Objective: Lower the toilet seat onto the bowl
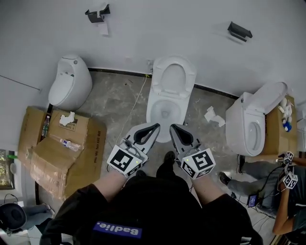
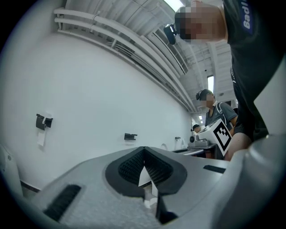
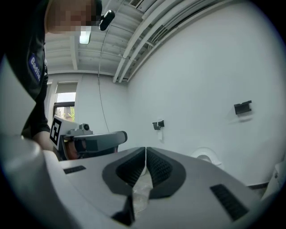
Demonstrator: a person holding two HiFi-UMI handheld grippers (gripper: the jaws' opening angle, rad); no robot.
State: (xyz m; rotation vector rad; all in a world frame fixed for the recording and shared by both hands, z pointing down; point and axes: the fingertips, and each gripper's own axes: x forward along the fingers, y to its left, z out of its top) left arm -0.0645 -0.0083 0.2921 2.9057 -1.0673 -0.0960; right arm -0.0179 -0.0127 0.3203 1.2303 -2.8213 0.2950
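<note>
The white toilet bowl (image 1: pixel 164 113) stands at the wall in the middle of the head view. Its seat (image 1: pixel 173 78) is raised and leans back against the wall. Both grippers hover side by side just in front of the bowl's near rim, touching nothing. My left gripper (image 1: pixel 155 127) is shut and empty, its tips pointing at the bowl. My right gripper (image 1: pixel 172 127) is likewise shut and empty. In the left gripper view the jaws (image 2: pixel 144 150) meet, with only wall beyond. In the right gripper view the jaws (image 3: pixel 145 150) meet, and the raised seat's top (image 3: pixel 204 156) peeks over them.
Another white toilet (image 1: pixel 70 81) stands at the left, above flattened cardboard boxes (image 1: pixel 57 143). A third toilet (image 1: pixel 251 123) is at the right, and a seated person (image 1: pixel 282 191) holds grippers beside it. Crumpled paper (image 1: pixel 213 116) lies on the floor. Black brackets (image 1: pixel 97 15) hang on the wall.
</note>
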